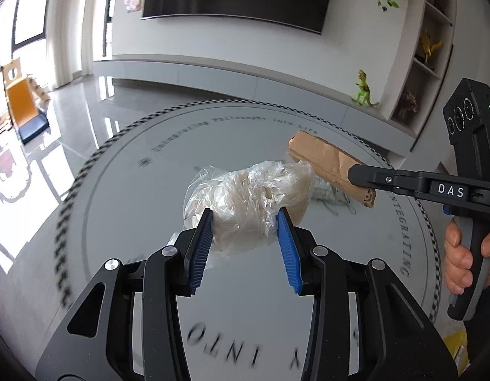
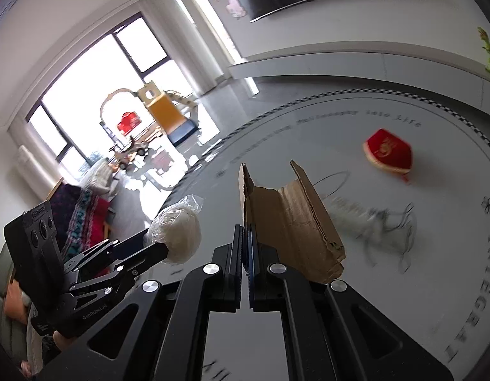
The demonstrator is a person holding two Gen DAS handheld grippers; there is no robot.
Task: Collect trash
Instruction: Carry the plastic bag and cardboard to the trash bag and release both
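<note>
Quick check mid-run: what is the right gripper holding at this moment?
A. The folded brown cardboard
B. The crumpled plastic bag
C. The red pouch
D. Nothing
A: the right gripper is shut on the brown cardboard, pinching its edge, while the plastic bag sits between the left gripper pads and the red pouch lies on the rug.

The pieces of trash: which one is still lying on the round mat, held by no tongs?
The red pouch. The plastic bag sits in the left tongs, the cardboard piece in the right tongs.
</note>
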